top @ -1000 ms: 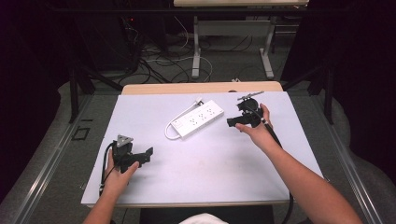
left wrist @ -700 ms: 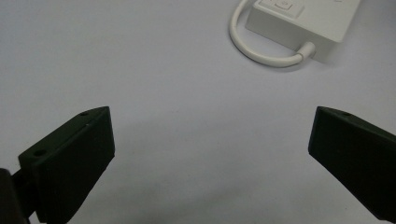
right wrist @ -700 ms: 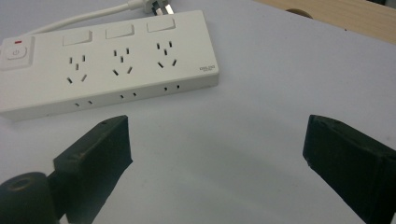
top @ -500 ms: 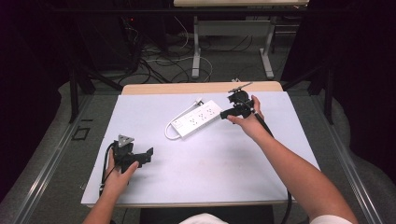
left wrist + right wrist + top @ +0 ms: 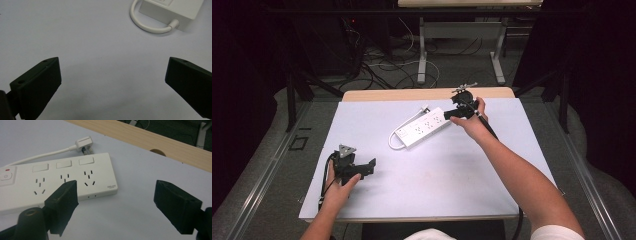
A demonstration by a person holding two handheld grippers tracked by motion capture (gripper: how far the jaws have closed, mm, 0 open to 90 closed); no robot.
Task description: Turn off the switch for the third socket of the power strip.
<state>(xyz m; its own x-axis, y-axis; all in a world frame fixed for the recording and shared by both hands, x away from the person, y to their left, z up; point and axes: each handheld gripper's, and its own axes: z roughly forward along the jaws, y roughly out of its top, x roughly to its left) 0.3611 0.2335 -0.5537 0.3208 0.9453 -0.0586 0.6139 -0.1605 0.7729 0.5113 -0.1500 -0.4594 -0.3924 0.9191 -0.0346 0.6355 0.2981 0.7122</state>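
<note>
A white power strip (image 5: 422,128) with three sockets lies at an angle in the middle of the white table (image 5: 442,170); its cable loops round to a plug (image 5: 425,108) at the far side. My right gripper (image 5: 453,114) is at the strip's right end, open, with its left jaw over the strip's near edge (image 5: 100,192) and nothing held. At the front left my left gripper (image 5: 371,166) rests low over the bare sheet, open and empty. The strip's cable end (image 5: 172,15) shows at the top right of the left gripper view.
A wooden strip (image 5: 412,94) with a round hole (image 5: 156,151) runs along the table's far edge. Beyond it the floor holds desk legs (image 5: 423,50) and loose cables (image 5: 382,65). Dark curtains close both sides.
My right gripper has moved forward and left, up to the power strip's right end. The left gripper has stayed in place.
</note>
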